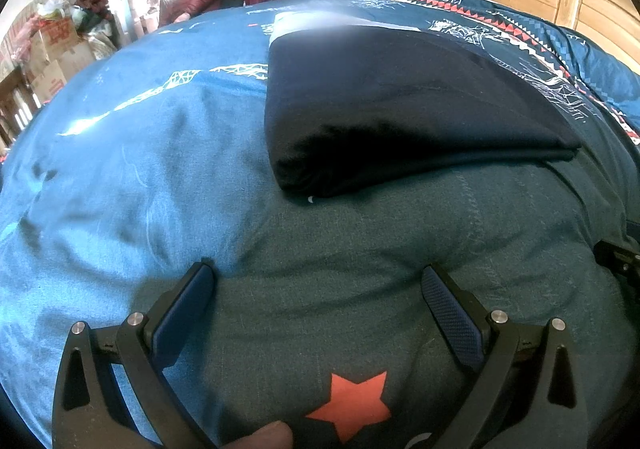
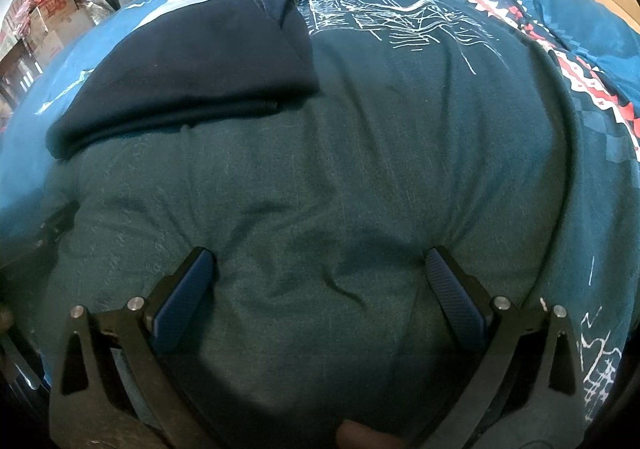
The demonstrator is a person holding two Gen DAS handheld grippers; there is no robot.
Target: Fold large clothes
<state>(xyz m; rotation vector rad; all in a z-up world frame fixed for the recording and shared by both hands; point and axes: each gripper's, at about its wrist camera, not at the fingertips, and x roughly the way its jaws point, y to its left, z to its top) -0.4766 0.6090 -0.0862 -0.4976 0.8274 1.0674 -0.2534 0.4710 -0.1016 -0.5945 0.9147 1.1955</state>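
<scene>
Left wrist view: one broad blue quilted bedspread (image 1: pixel 132 177) with white line drawings and a red-and-white zigzag band, covering the whole work surface. On it, one dark navy garment, folded into a thick soft rectangle (image 1: pixel 400 113), lying ahead of the left gripper (image 1: pixel 318 277) and a little to its right, apart from the fingertips; its rounded folded edge faces the gripper, and its long axis appears to run away from the camera toward the far side of the bed. Left gripper: jaws spread wide, empty, over bare quilt. Right wrist view: the same garment (image 2: pixel 188 77) lies ahead and to the left of the right gripper (image 2: pixel 320 263), farther off; the left gripper is judged the nearer. Right gripper: jaws wide, holding nothing. One orange star print (image 1: pixel 352 405), small, between the left fingers.
</scene>
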